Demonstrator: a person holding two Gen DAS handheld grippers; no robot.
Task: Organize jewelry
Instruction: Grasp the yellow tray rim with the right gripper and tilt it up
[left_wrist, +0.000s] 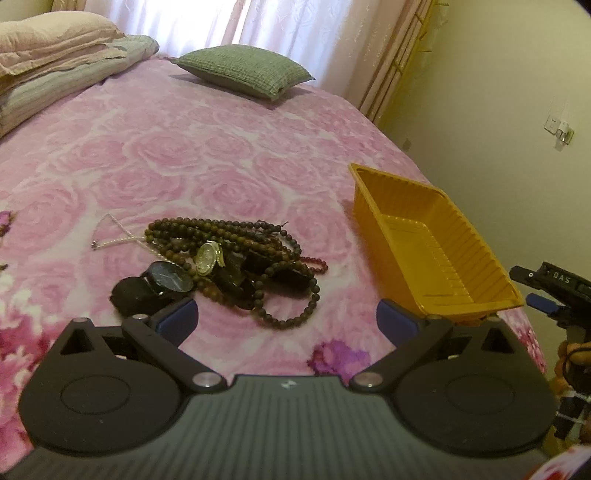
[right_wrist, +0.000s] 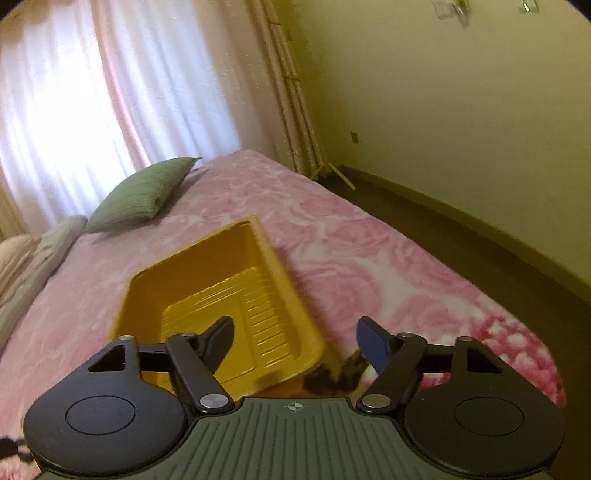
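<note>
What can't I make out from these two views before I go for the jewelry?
- Jewelry pile, left wrist view: strands tangled, so no count; absent from the right wrist view.
- Dark object at the yellow tray's near corner, right wrist view: blurred, partly behind the right gripper.
- Tray's near corner, left wrist view: hidden by a finger of the left gripper.

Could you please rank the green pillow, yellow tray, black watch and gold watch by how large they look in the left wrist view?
1. Yellow tray, though nearer the camera
2. Green pillow, though farther off
3. Black watch
4. Gold watch
</note>
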